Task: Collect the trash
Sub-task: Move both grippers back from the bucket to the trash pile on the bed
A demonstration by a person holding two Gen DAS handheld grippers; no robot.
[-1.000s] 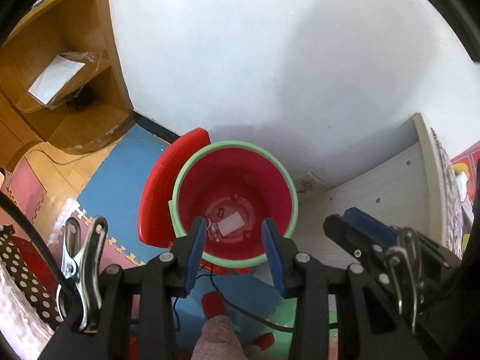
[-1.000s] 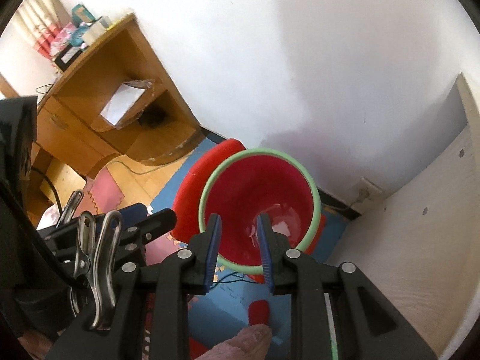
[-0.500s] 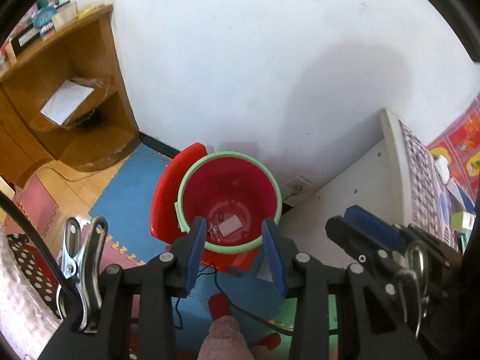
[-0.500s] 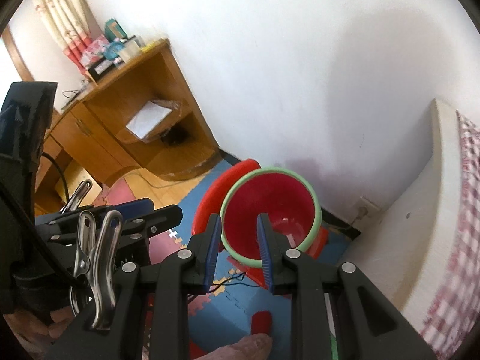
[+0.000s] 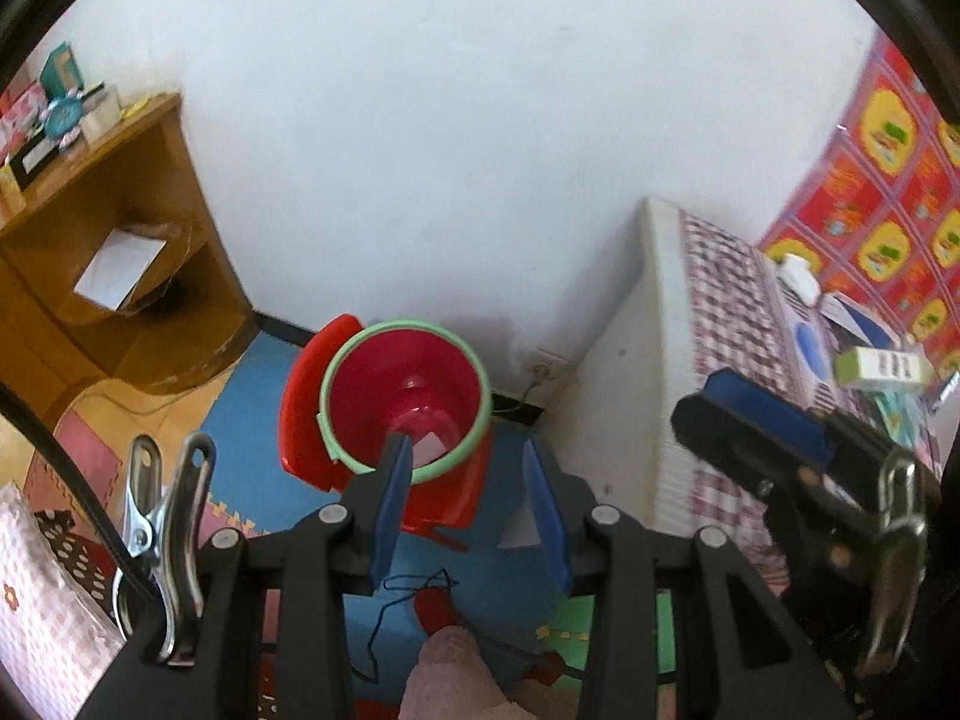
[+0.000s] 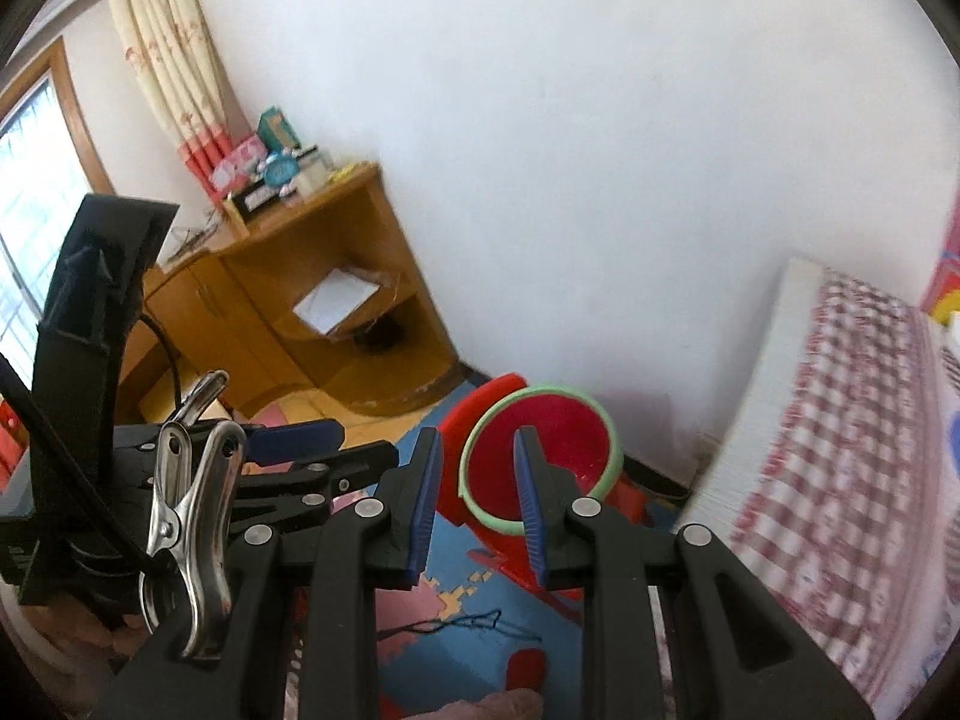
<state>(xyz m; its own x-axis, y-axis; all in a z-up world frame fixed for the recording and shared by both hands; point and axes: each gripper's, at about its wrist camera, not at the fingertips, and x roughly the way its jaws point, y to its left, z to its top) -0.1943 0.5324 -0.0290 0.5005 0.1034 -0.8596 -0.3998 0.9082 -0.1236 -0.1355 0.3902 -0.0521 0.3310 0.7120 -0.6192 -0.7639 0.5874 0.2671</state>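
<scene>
i judged the drop into the red bin (image 5: 414, 384) done, with a pale scrap of trash (image 5: 433, 443) lying at its bottom, so the step in hand was to go after the next piece. the left gripper (image 5: 468, 504) hung above the bin with its fingers parted and nothing between them; the right gripper (image 6: 477, 492) sat beside it, its fingers nearer together but also empty, a clear gap showing. to do this well i would want both grippers kept high enough to clear the bin's green rim (image 5: 336, 372), and swung toward the bed (image 6: 840, 420) right of the bin, where small boxes (image 5: 882, 366) lay on the checked cover; whether those counted as trash i could not tell.

around the bin: a red lid (image 5: 306, 396) stood open on its left side, a wall socket (image 5: 549, 367) sat just right of it, and a dark thread (image 6: 462, 624) lay on the foam floor mat (image 5: 252, 396) in front of it. the wooden desk (image 6: 336, 276) with papers stood well left of the bin. the bed's white side was the nearest thing to snag on.
</scene>
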